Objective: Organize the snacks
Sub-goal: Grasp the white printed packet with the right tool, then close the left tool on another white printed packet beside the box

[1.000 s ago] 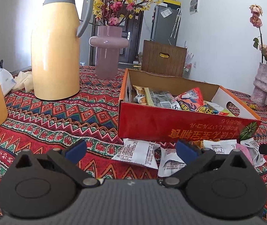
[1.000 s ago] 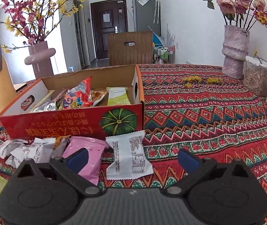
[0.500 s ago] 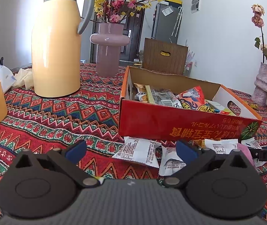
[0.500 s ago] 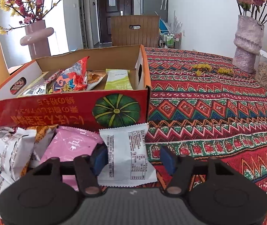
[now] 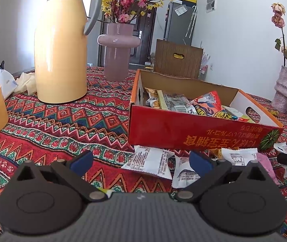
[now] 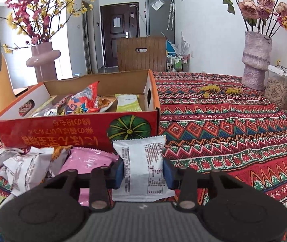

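Right tool [image 6: 142, 174] is closing on the white snack packet [image 6: 141, 167], blue pads touching both its edges, the packet lying on the surface right in front of the red cardboard box [image 6: 67, 129]. So this looks like the pickup step. Next it'd need lifting over the box wall and dropping in. Left tool [image 5: 141, 162] sits spread wide, holding nothing.

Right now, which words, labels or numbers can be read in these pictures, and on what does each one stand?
Nothing reads surely enough to quote.
Red box: yellow characters on its front, upside down, not legible.
White packet: fine print and a table, too small.
Green packet: small print, blurred.
Orange bag: printed characters, partly hidden.
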{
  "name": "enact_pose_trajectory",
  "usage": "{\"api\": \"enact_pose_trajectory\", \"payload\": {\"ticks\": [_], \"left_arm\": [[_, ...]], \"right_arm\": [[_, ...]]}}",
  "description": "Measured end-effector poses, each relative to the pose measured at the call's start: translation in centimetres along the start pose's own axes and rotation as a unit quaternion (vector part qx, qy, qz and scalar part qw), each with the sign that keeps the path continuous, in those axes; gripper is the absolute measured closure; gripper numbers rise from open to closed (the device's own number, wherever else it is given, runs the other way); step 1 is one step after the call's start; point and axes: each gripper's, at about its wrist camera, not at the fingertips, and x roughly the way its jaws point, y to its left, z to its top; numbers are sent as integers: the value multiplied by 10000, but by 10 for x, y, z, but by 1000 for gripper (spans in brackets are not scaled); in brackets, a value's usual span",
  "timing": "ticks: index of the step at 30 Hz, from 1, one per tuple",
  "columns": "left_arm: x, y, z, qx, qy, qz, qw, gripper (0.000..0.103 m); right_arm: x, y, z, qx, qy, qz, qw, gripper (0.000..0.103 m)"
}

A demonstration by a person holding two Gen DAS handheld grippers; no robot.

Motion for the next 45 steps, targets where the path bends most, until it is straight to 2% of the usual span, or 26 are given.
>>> {"api": "enact_pose_trajectory", "payload": {"ticks": [8,14,22,27,29,32,35,36,38,41,45], "left_arm": [[1,-3,0,92,41,40,9999,0],[10,-3,8,188,413,111,9989,0],[30,-17,28,698,873,330,9932,0],[46,-16,34,707,1126,427,9902,1],[52,-15,33,691,1216,415,9893,4],[59,-14,32,629,1383,316,9879,14],[63,-17,29,660,1506,180,9862,30],[64,-17,28,662,1543,109,9857,40],[62,-20,27,720,1508,-9,9859,53],[56,-22,26,733,1446,-79,9867,59],[46,-21,22,759,1343,-91,9880,61]], "right_arm": [[-13,-5,-6,228,-329,9,9992,64],[-9,-11,-10,402,-375,60,9985,64],[-8,-12,-13,464,-354,186,9981,64],[-8,-13,-13,513,-363,252,9977,64],[-8,-13,-14,528,-357,275,9976,64],[-8,-13,-14,532,-356,300,9975,64],[-8,-13,-14,541,-359,320,9974,64],[-8,-13,-14,540,-361,322,9974,64],[-8,-13,-14,541,-362,321,9974,64],[-8,-13,-14,541,-361,323,9974,64],[-8,-13,-14,537,-363,320,9974,64]]}}
